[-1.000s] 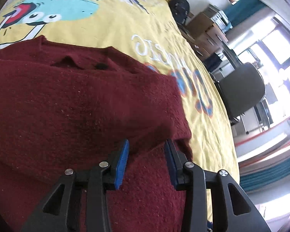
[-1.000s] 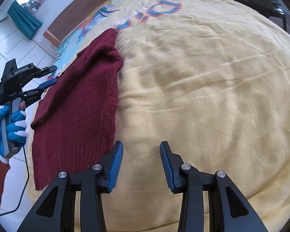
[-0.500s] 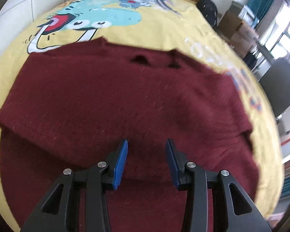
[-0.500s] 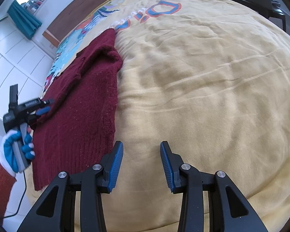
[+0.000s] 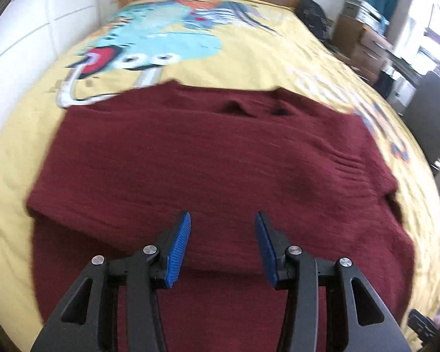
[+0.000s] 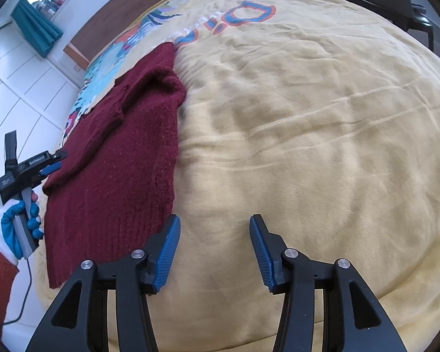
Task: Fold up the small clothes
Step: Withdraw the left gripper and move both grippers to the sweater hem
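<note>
"Where was the sweater (image 5: 220, 176)?"

"It lay flat on the yellow bedspread (image 6: 308, 132), on the side nearest the white wall, with its neckline toward the headboard. One layer was already folded over the body, leaving a straight edge across it, and the ribbed hem hung near the foot edge of the bed."

"And the left tongs (image 5: 222, 246)?"

"They hung just above the sweater's lower half, pointing steeply down at it. The jaws were parting, with nothing between the blue pads; the knit only showed through the gap. They looked released, probably so the cloth could settle."

"The right tongs (image 6: 211, 245)?"

"They were beside the sweater's hem corner, over bare bedspread, not touching the knit. Those jaws were parting too, and empty. From that view, the gloved hand (image 6: 20, 223) gripping the left tool stood at the sweater's far side, by the wall."

"Why one at each side?"

"Likely to take the two hem corners and bring the bottom up toward the neckline. That fold was not yet begun."
</note>
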`<state>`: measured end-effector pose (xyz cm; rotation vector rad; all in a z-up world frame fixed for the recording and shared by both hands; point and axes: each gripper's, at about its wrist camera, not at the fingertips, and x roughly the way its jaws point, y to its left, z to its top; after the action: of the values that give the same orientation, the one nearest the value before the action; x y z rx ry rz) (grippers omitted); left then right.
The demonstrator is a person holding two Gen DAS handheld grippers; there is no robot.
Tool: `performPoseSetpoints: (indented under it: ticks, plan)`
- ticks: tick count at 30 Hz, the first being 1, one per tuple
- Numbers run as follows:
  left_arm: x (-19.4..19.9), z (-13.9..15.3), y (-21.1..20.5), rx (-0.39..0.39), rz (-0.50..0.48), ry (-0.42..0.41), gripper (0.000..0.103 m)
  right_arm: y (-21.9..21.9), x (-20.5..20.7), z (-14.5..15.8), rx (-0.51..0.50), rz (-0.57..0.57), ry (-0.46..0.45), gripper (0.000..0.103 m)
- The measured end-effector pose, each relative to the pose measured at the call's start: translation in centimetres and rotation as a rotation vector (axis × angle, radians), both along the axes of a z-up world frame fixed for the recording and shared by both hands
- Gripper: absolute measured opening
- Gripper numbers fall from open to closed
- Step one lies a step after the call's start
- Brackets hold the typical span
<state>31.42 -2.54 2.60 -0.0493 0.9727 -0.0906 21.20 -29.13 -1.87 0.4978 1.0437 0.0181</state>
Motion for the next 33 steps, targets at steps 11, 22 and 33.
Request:
performPoseSetpoints:
  ticks: [11,22,33]
  plan:
    - [0.7,-1.9,8.8,-0.004,0.182,0.037,0.041,0.4,0.6,-0.1,-0.030,0.003,0.012,0.055]
    - [-3.5,0.9,9.9,-0.067,0.150,0.016,0.043,0.7,-0.1,0.7,-0.054,-0.010,-0.004,0.056]
    - [-10.7,2.9,15.5,-0.041,0.215,0.029,0.054,1.1,-1.7,2.5,-0.040,-0.004,-0.029,0.057]
